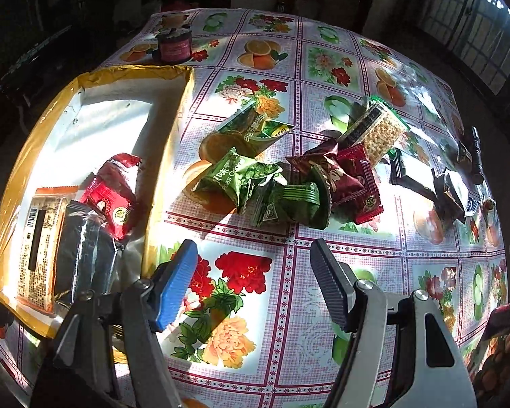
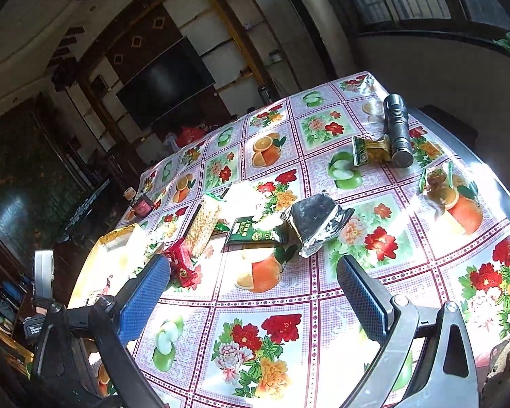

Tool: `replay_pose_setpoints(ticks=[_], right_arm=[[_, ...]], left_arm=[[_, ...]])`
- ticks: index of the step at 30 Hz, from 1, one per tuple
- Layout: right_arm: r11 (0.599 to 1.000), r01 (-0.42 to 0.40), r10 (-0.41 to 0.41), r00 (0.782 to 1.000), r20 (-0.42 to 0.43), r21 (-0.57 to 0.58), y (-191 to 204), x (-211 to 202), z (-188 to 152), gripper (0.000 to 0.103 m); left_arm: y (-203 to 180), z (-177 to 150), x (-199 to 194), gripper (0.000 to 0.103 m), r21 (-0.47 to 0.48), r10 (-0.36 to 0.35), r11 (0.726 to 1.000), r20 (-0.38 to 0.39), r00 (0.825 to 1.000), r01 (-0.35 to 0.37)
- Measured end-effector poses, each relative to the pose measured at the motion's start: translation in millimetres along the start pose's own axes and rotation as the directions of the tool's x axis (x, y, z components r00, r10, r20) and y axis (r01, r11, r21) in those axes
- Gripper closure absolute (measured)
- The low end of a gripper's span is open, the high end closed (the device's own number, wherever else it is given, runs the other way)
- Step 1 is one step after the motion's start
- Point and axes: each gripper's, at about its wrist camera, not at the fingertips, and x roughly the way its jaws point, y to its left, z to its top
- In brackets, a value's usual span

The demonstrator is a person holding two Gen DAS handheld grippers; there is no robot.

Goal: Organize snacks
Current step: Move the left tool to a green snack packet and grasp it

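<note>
A yellow-rimmed box point(image 1: 173, 78) at the left holds a red packet point(image 1: 114, 190), a black packet point(image 1: 81, 251) and an orange cracker pack point(image 1: 39, 248). On the flowered tablecloth lie green packets point(image 1: 255, 183), dark red packets point(image 1: 346, 176), a clear cracker pack point(image 1: 377, 132) and black packets point(image 1: 421, 176). My left gripper point(image 1: 251, 265) is open and empty above the cloth, in front of the pile and right of the box. My right gripper point(image 2: 255, 282) is open and empty, short of a black-and-silver packet point(image 2: 316, 221) and a dark green packet point(image 2: 255, 234).
A dark jar point(image 1: 173, 46) stands beyond the box. A black flashlight point(image 2: 397, 129) lies at the far right beside a green-gold packet point(image 2: 370, 151). A clear-wrapped snack point(image 2: 438, 183) lies near the right edge. The table's far edge drops to a dark room.
</note>
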Motion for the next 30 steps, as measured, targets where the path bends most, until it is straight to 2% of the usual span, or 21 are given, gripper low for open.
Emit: replay_pose_setpoints(ticks=[4, 8, 10, 12, 14, 16, 18, 20, 21, 23, 25, 28, 30], right_arm=[[1.0, -0.003, 0.003, 1.0, -0.014, -0.007, -1, -3, -7, 0.004], [1.0, 0.009, -0.009, 0.999, -0.032, -0.008, -1, 4, -3, 0.004], [1.0, 0.012, -0.013, 0.999, -0.041, -0.009, -1, 8, -2, 0.004], [1.0, 0.018, -0.018, 0.999, -0.045, -0.004, -2, 11, -1, 0.004], [1.0, 0.019, -0.019, 0.999, -0.05, 0.003, -4, 15, 0, 0.004], [1.0, 0.024, -0.023, 0.998, -0.056, 0.0, -4, 17, 1, 0.004], [1.0, 0.025, -0.025, 0.997, -0.068, -0.006, -3, 20, 1, 0.004], [1.0, 0.016, -0.018, 0.996, -0.085, -0.018, -1, 24, 0, 0.004], [0.999, 0.012, -0.015, 0.995, -0.099, -0.03, 2, 28, -2, 0.004], [0.998, 0.012, -0.019, 0.991, -0.132, -0.058, 9, 37, -8, 0.004], [0.995, 0.013, -0.03, 0.987, -0.16, -0.103, 19, 47, -14, 0.009], [0.986, 0.02, -0.054, 0.977, -0.206, -0.165, 33, 62, -23, 0.025], [0.983, 0.009, -0.054, 0.97, -0.239, -0.186, 39, 72, -27, 0.04]], left_arm=[[3, 25, 28, 0.034, 0.005, 0.022, 1.0, -0.035, 0.999, -0.022], [1, 42, 48, 0.031, 0.016, -0.019, 1.0, -0.045, 0.999, 0.019], [-8, 45, 52, 0.031, 0.045, -0.082, 0.995, -0.061, 0.995, 0.085], [-28, 36, 52, 0.032, 0.107, -0.18, 0.976, -0.097, 0.979, 0.19], [-50, 22, 44, 0.032, 0.176, -0.235, 0.952, -0.11, 0.966, 0.252], [-53, 16, 28, 0.031, 0.174, -0.286, 0.939, -0.084, 0.955, 0.296], [-39, 19, 16, 0.031, 0.121, -0.337, 0.932, -0.049, 0.94, 0.341], [-21, 27, 11, 0.031, 0.073, -0.327, 0.942, -0.025, 0.945, 0.328], [-14, 31, 11, 0.031, 0.064, -0.303, 0.951, -0.023, 0.953, 0.303], [-4, 36, 16, 0.03, 0.059, -0.222, 0.973, -0.021, 0.975, 0.222], [1, 40, 23, 0.03, 0.071, -0.164, 0.984, -0.026, 0.986, 0.165], [0, 43, 31, 0.03, 0.107, -0.143, 0.984, -0.031, 0.989, 0.145], [-8, 43, 37, 0.03, 0.149, -0.136, 0.979, -0.048, 0.99, 0.142]])
